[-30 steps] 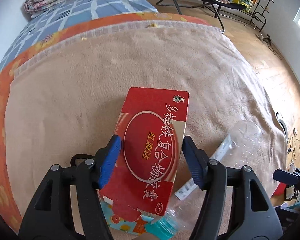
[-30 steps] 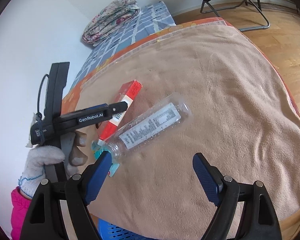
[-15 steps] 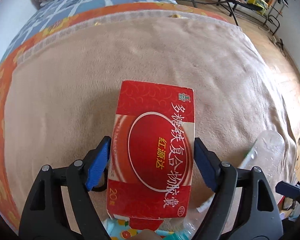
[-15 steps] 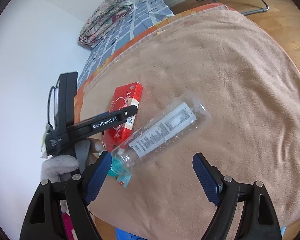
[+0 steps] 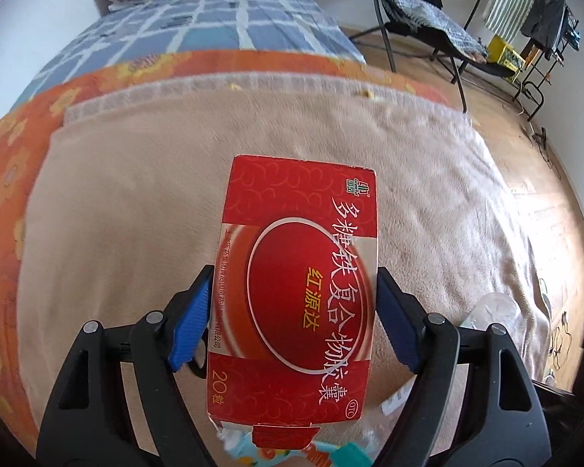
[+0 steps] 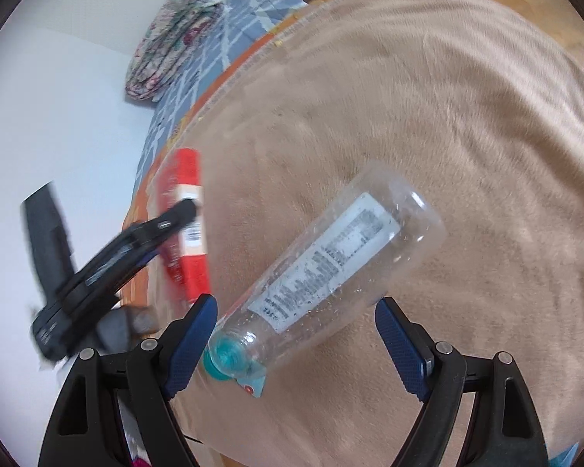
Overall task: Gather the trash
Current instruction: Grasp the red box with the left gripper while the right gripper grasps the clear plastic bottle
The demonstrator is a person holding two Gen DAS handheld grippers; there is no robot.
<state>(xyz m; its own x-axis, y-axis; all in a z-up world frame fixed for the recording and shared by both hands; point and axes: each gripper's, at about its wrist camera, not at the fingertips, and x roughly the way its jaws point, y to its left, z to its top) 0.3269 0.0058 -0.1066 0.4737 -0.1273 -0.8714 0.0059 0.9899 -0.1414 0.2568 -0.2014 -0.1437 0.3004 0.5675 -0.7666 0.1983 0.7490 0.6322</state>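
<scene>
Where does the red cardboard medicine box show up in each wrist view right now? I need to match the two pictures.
Left wrist view: the red cardboard medicine box fills the centre, between the blue pads of the left gripper.
Right wrist view: the box stands edge-on at mid-left, blurred, with the left gripper across it.
Shared landmark: the clear plastic bottle, at the lower right edge in the left view.

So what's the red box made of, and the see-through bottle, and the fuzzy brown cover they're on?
The red box looks like thin glossy cardboard: printed faces, sharp folded edges, a torn flap at its near end. The bottle seems to be clear thin plastic, since the cover shows through it, with a paper-like label and a teal cap. The tan blanket looks like soft fleece, matte and fuzzy.
</scene>
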